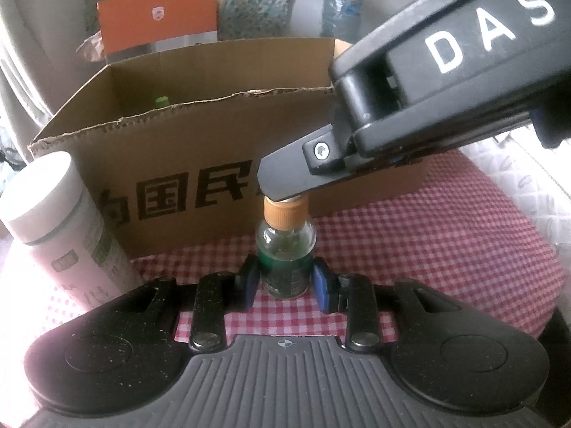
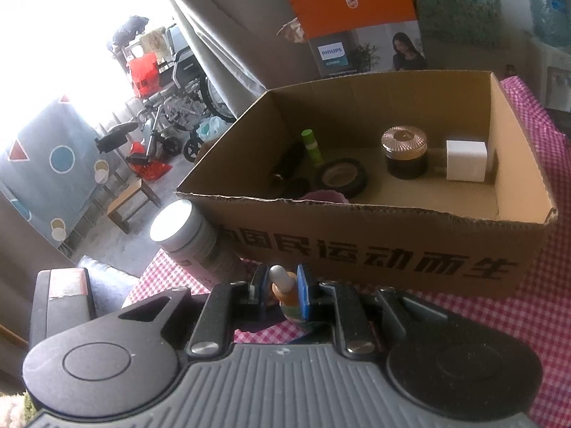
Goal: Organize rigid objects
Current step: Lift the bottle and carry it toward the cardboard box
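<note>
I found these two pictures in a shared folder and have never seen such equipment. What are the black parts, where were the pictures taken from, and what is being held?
These are two hand-held grippers, one in each of a person's hands, each with a camera looking forward along its two fingers. The black and grey shapes along the bottom of each picture are the gripper's own body.

In the left gripper's view, the left gripper is closed on the glass body of a small dropper bottle standing on a red checked cloth. The right gripper reaches in from the upper right to the bottle's orange cap.

In the right gripper's view, the right gripper pinches that same bottle's top.

Behind stands an open cardboard box holding a tape roll, a dark jar, a white cube and a green tube. A white-capped bottle stands beside the box.
</note>
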The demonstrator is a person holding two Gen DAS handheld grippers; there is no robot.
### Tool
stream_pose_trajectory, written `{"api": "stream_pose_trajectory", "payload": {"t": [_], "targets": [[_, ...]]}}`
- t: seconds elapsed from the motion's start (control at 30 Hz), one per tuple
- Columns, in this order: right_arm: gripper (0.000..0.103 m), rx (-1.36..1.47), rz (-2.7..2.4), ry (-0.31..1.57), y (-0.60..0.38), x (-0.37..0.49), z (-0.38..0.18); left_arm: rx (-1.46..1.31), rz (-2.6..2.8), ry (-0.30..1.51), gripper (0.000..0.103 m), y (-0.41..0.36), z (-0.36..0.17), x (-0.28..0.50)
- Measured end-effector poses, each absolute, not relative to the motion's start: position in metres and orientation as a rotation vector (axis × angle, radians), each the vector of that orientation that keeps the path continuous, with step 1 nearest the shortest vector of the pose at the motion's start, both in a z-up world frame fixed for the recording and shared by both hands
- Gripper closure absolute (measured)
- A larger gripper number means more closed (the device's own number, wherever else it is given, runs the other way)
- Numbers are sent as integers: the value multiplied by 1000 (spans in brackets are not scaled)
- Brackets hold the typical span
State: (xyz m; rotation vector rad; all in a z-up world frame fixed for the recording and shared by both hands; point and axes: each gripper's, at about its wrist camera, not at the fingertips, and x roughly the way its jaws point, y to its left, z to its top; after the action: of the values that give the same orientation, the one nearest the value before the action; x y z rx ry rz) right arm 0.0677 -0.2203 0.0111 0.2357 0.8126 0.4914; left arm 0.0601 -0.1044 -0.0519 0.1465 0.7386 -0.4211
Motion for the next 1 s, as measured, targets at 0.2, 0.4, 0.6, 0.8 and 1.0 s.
{"api": "stream_pose_trajectory", "payload": {"t": [0.2, 0.4, 0.6, 0.8, 1.0], "targets": [[85, 233, 483, 809, -220, 65, 14, 128, -424, 745, 73, -104, -48, 60], [85, 222, 489, 794, -218, 63, 20, 109, -418, 730, 73, -103, -41, 59], [85, 222, 510, 774, -217, 55, 32, 95, -401, 704, 73, -99, -30, 50], [85, 209, 534, 724, -215, 41, 55, 65, -389, 650, 73, -94, -9, 37], [85, 205, 553, 660, -219, 33, 81, 56, -386, 589, 73, -95, 13, 30]]}}
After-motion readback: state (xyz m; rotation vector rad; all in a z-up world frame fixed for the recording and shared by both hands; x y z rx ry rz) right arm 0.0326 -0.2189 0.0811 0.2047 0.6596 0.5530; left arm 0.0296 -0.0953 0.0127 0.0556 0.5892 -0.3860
